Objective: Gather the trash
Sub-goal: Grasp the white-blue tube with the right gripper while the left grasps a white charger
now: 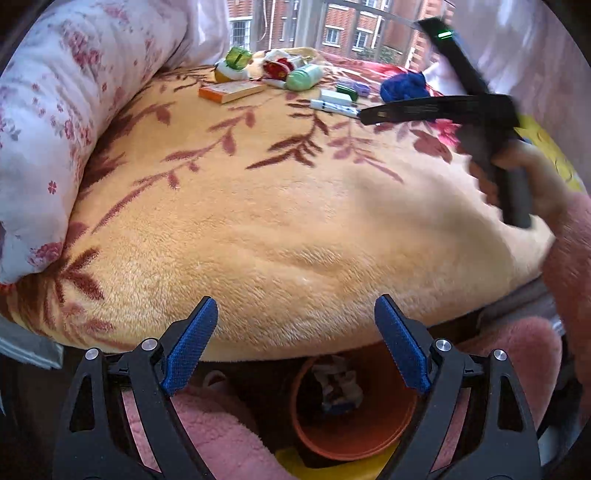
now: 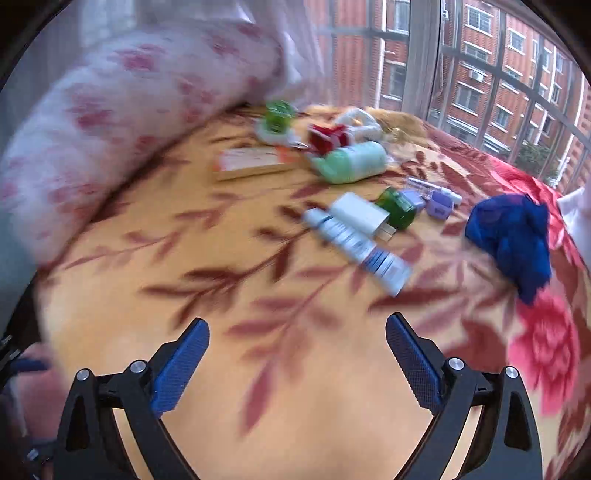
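A floral quilt [image 1: 55, 122] lies rolled along the yellow leaf-patterned blanket [image 1: 258, 221], brick buildings [image 2: 480, 74] outside.

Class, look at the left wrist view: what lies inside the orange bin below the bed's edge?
Inside the orange bin lies crumpled whitish trash with a bit of blue. The bin's near wall and the blanket edge hide the rest of its contents.

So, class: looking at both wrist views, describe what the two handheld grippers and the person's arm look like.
Each gripper has black triangular linkage arms with cut-outs, silver round pins at the joints, and two blue textured finger pads. The left gripper and right gripper look identical. From the left view, the right unit shows a long black body with a small green light, gripped by a hand in a fluffy pink sleeve.
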Demonstrator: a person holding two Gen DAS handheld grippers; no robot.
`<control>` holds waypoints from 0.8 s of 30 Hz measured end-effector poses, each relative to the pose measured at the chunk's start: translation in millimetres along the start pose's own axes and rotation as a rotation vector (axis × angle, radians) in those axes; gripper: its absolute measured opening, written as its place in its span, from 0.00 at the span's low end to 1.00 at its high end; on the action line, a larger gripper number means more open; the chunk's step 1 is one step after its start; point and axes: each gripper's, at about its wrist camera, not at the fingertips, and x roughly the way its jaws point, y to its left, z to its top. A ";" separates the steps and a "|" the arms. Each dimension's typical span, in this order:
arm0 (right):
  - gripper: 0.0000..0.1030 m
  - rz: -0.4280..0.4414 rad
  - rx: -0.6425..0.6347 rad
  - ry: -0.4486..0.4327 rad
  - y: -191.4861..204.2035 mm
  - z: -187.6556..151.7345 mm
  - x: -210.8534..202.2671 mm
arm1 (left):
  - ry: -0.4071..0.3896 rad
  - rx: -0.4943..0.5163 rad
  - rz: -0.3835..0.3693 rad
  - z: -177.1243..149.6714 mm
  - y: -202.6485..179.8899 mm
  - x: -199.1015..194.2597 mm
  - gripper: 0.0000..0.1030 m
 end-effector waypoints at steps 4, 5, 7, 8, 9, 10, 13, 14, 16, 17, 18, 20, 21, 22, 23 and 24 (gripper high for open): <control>0.89 -0.060 -0.032 0.057 -11.6 24.4 47.5 | -0.011 -0.024 0.008 9.7 5.4 2.5 0.82; 0.89 -0.058 -0.037 0.069 -13.5 29.6 57.0 | -0.014 -0.031 0.010 11.2 7.2 2.6 0.82; 0.86 -0.068 -0.038 0.097 -16.4 37.2 74.6 | -0.017 -0.041 0.020 15.2 11.1 3.9 0.82; 0.83 -0.079 -0.034 0.122 -17.8 39.6 86.4 | -0.017 -0.045 0.026 16.8 13.0 5.0 0.82; 0.82 -0.072 -0.018 0.157 -18.8 39.6 98.4 | -0.014 -0.050 0.030 17.9 14.6 6.5 0.82; 0.83 -0.069 -0.001 0.151 -20.7 39.7 101.5 | -0.011 -0.055 0.029 17.8 15.0 6.5 0.82; 0.74 -0.057 0.020 0.135 -23.5 37.7 96.8 | 0.000 -0.059 0.027 18.5 16.5 9.4 0.82; 0.70 -0.062 0.014 0.135 -22.4 36.3 92.8 | 0.000 -0.055 0.030 18.3 16.3 9.4 0.82; 0.42 -0.056 0.019 0.141 -20.9 34.3 82.4 | 0.001 -0.053 0.032 17.5 15.8 9.0 0.82; 0.38 -0.043 0.028 0.150 -20.6 33.6 78.4 | 0.000 -0.056 0.027 16.9 15.0 7.8 0.82; 0.22 -0.051 0.028 0.158 -18.3 31.8 74.0 | -0.001 -0.057 0.025 16.8 15.3 7.6 0.82; 0.14 -0.052 0.023 0.175 -11.6 29.3 69.5 | -0.005 -0.050 0.027 15.8 13.8 4.6 0.82; 0.12 -0.056 0.023 0.184 -8.2 25.7 65.7 | -0.006 -0.047 0.030 15.8 12.9 3.2 0.82; 0.11 -0.051 0.047 0.199 -5.8 19.0 59.8 | -0.006 -0.043 0.032 16.5 12.3 2.0 0.82; 0.11 -0.046 0.071 0.203 -5.0 14.7 53.7 | -0.008 -0.041 0.033 17.9 12.3 1.6 0.82; 0.11 -0.027 0.086 0.202 -3.6 9.7 47.9 | -0.009 -0.040 0.034 20.1 12.4 1.2 0.82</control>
